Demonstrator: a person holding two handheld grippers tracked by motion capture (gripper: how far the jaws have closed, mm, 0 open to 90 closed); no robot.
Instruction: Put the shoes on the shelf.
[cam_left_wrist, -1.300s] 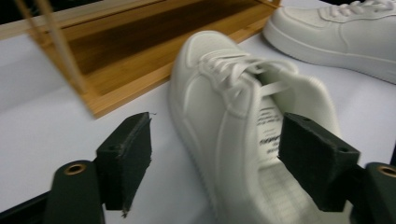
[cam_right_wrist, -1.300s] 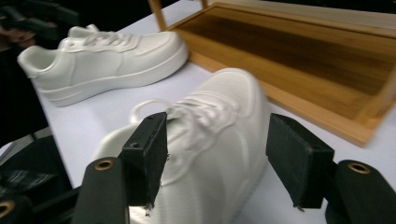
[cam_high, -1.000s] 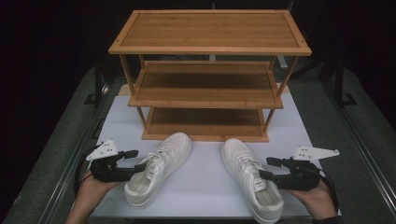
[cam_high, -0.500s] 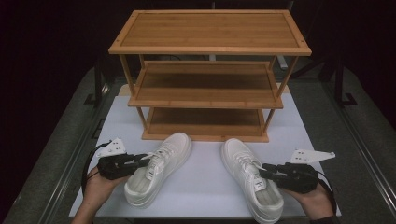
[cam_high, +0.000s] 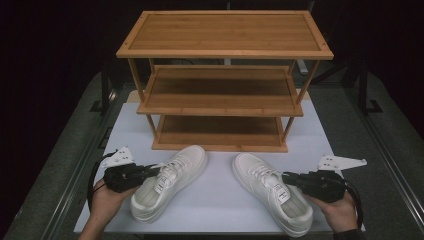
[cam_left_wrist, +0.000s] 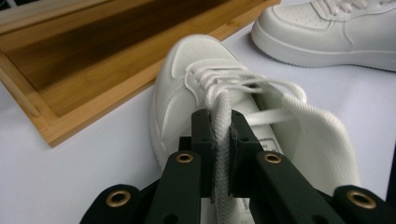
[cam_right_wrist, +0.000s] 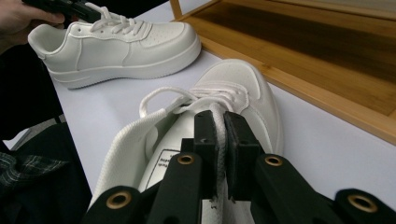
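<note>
Reaching inward from both near corners, my left gripper (cam_high: 150, 171) pinches the left shoe's (cam_high: 170, 181) tongue, my right gripper (cam_high: 292, 178) the right shoe's (cam_high: 270, 200); wrists cut off.

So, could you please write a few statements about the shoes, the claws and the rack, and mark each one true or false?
1. The left claw is shut on the tongue of the left white lace-up sneaker. True.
2. The right claw hangs open above the table. False: it is shut on the tongue of the right white lace-up sneaker.
3. One sneaker already sits on the three-tier bamboo shoe rack. False: both stand on the white table top.
4. Both sneakers' toes point toward the rack. True.
</note>
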